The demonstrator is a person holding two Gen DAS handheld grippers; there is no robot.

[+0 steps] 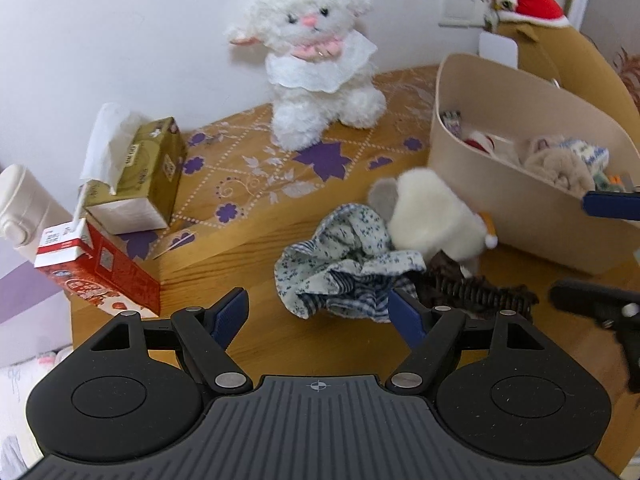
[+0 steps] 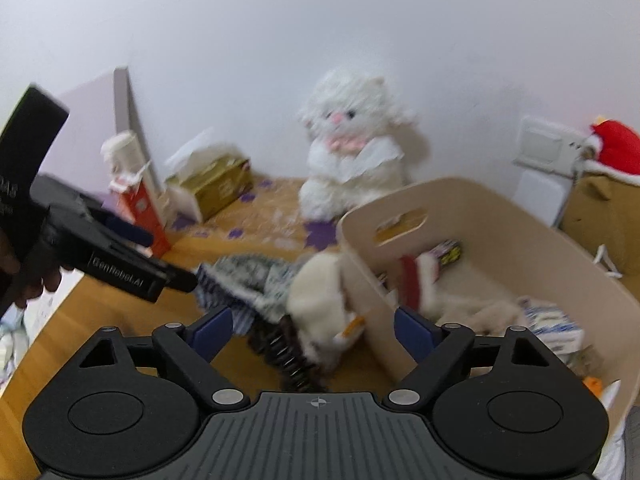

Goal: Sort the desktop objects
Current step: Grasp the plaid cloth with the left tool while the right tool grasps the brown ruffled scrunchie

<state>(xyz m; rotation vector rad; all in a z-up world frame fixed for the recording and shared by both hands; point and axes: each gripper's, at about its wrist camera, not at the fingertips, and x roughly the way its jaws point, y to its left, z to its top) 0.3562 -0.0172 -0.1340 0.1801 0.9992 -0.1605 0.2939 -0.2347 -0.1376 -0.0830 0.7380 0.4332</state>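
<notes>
- Left gripper point(image 1: 318, 312): jaws spread wide, nothing between them. It hangs over the bare wood of the desk point(image 1: 256, 344), just short of the cloth pile.
- Right gripper point(image 2: 314, 326): jaws also spread wide and holding nothing. Its left finger is over the desk; its right finger is over the bin's near corner. This view is motion-blurred.
- Cloth point(image 1: 344, 268): a crumpled blue-and-white floral piece, lying on the desk directly ahead of the left gripper.
- Small plush point(image 1: 432, 216): cream-coloured, with an orange detail low on its right side. It rests on the cloth's right edge and sits just beside the bin's outer wall; whether it touches the wall cannot be told.
- Dark item point(image 1: 472, 288): brown and ribbed or frilled, partly under the cloth and the small plush. Its kind cannot be told.
- Bin point(image 1: 532, 216): beige, open-topped, at the right of the desk. It holds a tan plush, a red-and-white item and some printed packets.
- Lamb point(image 1: 316, 52): a large white plush, upright at the back of the desk against the wall, on a mat point(image 1: 256, 172) printed with purple leaves.
- Tissue box point(image 1: 148, 172): gold, at back left, a tissue standing out of its top.
- Carton point(image 1: 100, 268): red and white, tilted, at the desk's left edge just in front of the tissue box.
- Red plush point(image 1: 528, 0): at top right, behind the bin.
</notes>
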